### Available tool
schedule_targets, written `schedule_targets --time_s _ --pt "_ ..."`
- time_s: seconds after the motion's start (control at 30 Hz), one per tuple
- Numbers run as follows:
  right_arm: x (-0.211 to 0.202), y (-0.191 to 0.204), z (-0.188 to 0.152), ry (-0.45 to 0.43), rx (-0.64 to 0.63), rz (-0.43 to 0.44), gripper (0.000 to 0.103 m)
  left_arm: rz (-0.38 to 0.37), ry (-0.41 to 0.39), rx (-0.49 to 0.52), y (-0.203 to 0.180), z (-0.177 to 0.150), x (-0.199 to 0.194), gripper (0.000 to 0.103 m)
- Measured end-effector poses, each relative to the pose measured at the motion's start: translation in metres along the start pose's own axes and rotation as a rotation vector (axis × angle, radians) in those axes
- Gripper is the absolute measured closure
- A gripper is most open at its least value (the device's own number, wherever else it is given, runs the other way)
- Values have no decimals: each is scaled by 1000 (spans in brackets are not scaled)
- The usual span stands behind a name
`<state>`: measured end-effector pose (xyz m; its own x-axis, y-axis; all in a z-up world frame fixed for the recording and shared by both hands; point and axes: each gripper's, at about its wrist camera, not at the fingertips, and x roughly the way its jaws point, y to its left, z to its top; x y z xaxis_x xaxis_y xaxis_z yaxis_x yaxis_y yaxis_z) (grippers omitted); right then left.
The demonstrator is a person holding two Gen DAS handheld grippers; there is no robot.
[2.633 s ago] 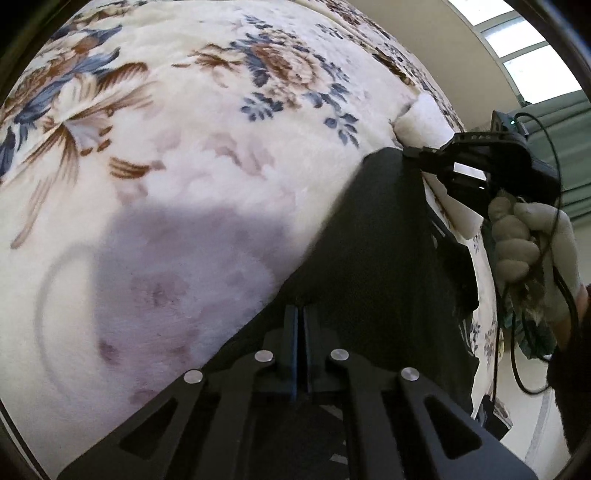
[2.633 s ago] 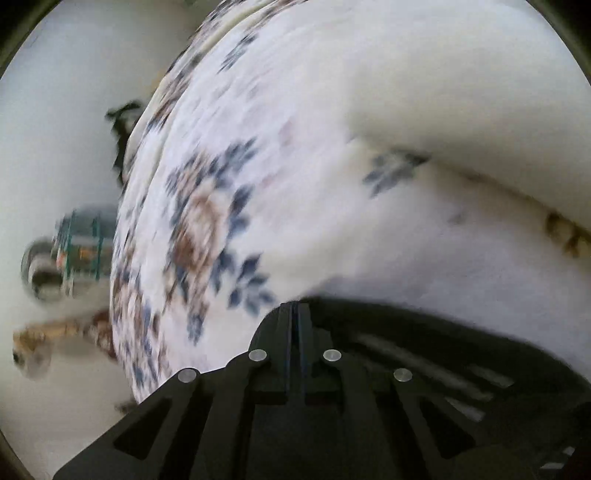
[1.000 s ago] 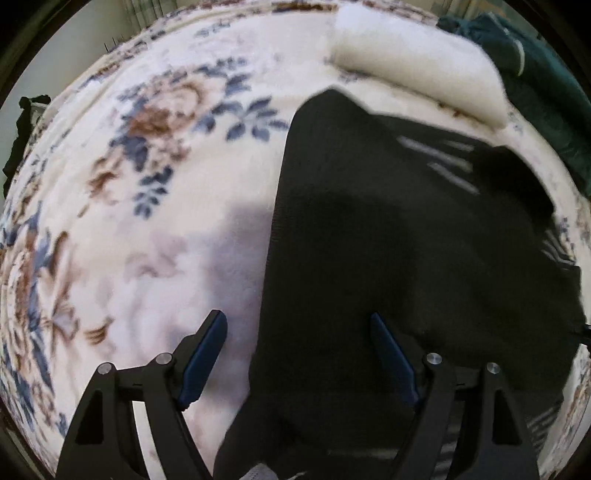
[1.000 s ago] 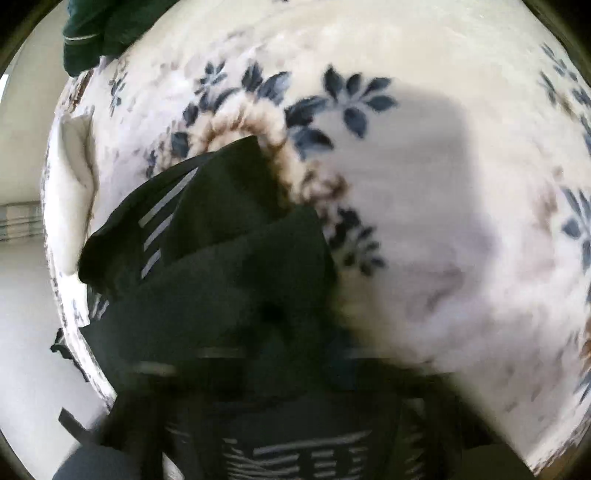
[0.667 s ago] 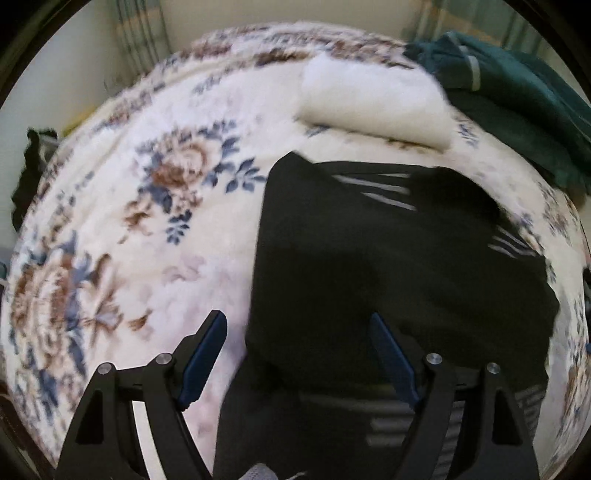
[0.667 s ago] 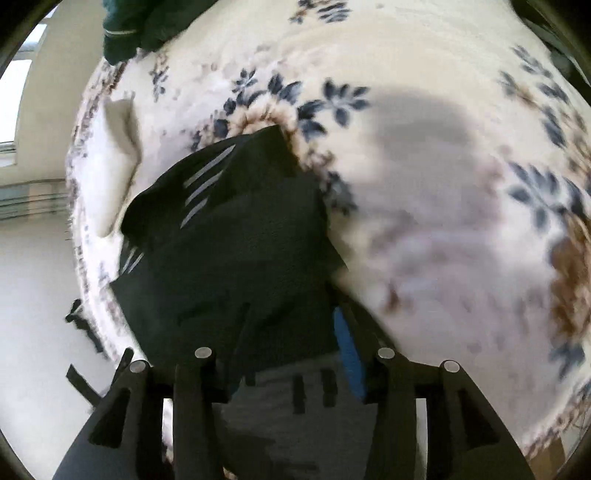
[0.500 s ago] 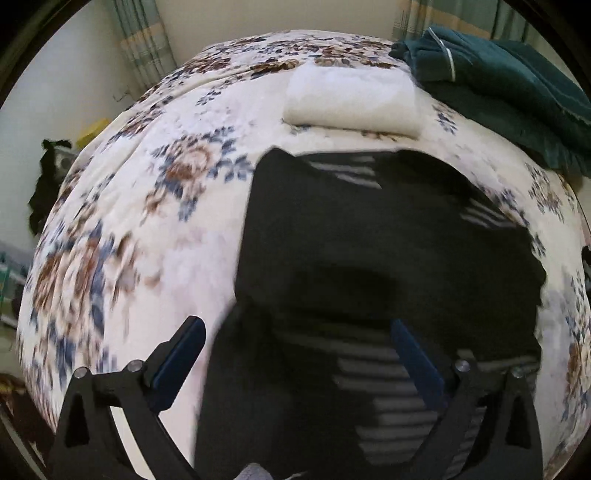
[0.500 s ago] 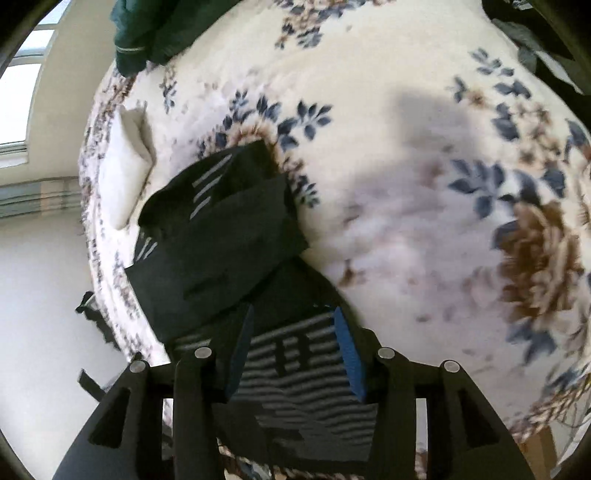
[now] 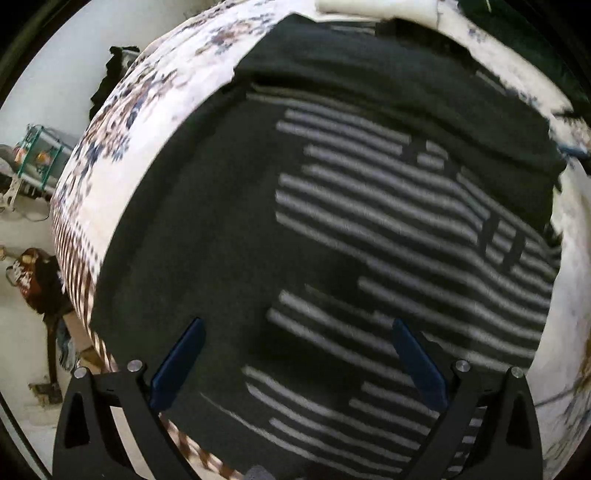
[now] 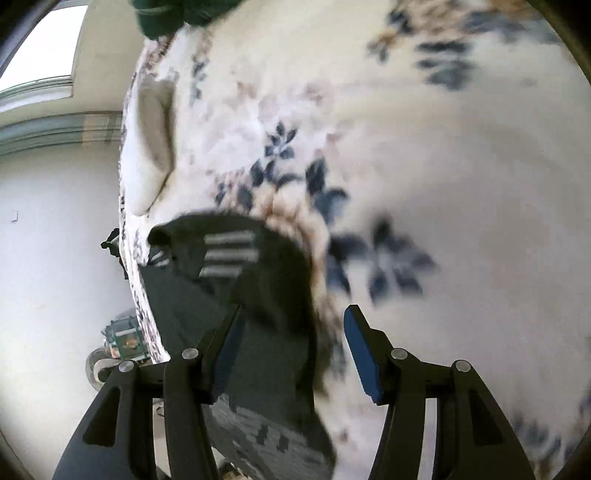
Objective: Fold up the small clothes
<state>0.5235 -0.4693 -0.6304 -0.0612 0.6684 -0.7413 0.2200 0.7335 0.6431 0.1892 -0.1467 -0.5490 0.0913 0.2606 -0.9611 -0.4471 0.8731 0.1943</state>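
A black garment with pale grey stripes (image 9: 332,221) lies spread on the floral blanket (image 9: 155,122) and fills most of the left wrist view. My left gripper (image 9: 297,365) hovers over its near part, wide open, blue pads (image 9: 177,365) clear of the cloth. In the right wrist view the black garment (image 10: 258,280) shows a folded-over part with three short stripes. My right gripper (image 10: 295,350) is over its right edge, jaws opening. The cloth's edge lies below and between the pads (image 10: 364,358), and neither pad presses on it.
A white folded cloth (image 10: 153,140) lies at the bed's far side, with a dark green garment (image 10: 166,11) beyond it. The bed's edge (image 9: 77,258) drops to a floor with clutter and a green wheeled frame (image 10: 122,343). Bare blanket (image 10: 461,184) stretches right of the garment.
Both grippers were shut on the black garment, then let go and opened. The left one drew back over the striped part; the right one swung in close over the garment's right edge.
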Motion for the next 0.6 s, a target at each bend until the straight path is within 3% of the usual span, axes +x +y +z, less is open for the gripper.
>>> schedule_targets --time_s 0.1,0.13,0.17,0.23,0.3,0.37,0.5,0.6 --pt "37 5 16 55 -13 42 49 6 20 0 -9 -12 2 0" --pt "39 8 16 40 -30 27 90 11 25 7 -12 -16 2 0" --pt "41 14 13 26 -63 -15 95 12 28 12 -14 -18 1 0" --pt "28 28 8 -46 -143 -114 96 4 35 20 -19 -26 0 0" --pt "1 27 16 -120 -117 -151 97 -9 38 28 -21 -33 -3 0" --pt "-5 20 28 -137 -91 -181 99 -14 35 44 -22 -38 -5 0" --pt "14 24 38 -28 -75 -243 98 -52 47 94 -27 -55 -7 0" --pt "2 29 34 50 -52 -193 90 -81 45 163 -29 -72 -16 0"
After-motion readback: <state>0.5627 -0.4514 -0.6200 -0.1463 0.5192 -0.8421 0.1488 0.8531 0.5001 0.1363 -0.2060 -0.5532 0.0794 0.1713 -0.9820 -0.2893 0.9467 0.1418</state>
